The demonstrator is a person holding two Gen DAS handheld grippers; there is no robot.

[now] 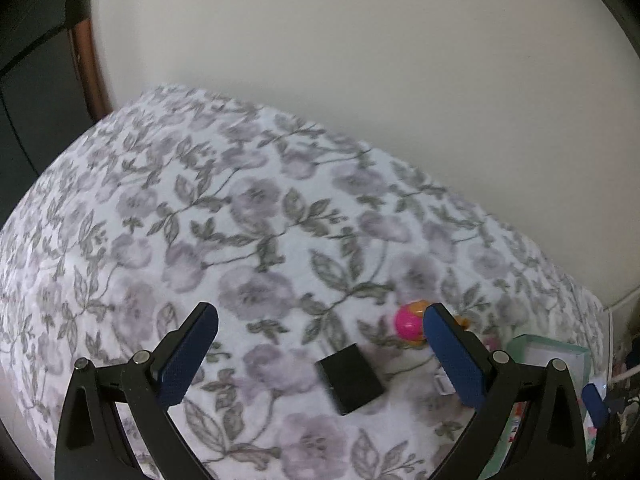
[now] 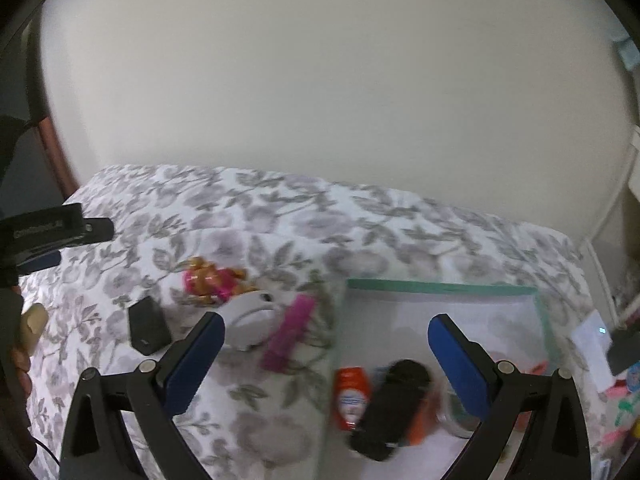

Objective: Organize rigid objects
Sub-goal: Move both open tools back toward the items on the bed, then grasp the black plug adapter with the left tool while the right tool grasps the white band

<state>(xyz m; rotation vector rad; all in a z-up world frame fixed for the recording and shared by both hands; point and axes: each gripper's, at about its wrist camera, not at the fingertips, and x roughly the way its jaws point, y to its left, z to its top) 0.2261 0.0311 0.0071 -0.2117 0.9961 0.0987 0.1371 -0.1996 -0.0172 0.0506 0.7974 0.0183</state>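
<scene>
My left gripper (image 1: 320, 316) is open and empty above the floral bedspread (image 1: 200, 208). A small black box (image 1: 354, 380) lies between its fingers, with a pink and orange toy (image 1: 408, 322) just beyond. My right gripper (image 2: 326, 326) is open and empty. It hovers over the left edge of a green-rimmed white tray (image 2: 440, 290) that holds an orange-red bottle (image 2: 351, 396) and a black object (image 2: 390, 408). On the bed left of the tray lie a magenta bar (image 2: 289, 332), a white round object (image 2: 250, 312), the black box (image 2: 147, 326) and the pink toy (image 2: 212, 280).
A plain wall (image 2: 320, 80) rises behind the bed. The tray corner (image 1: 560, 356) shows at the right of the left wrist view. The other gripper and a hand (image 2: 32, 320) show at the left edge of the right wrist view. Clutter and a cable (image 2: 616, 344) sit past the bed's right edge.
</scene>
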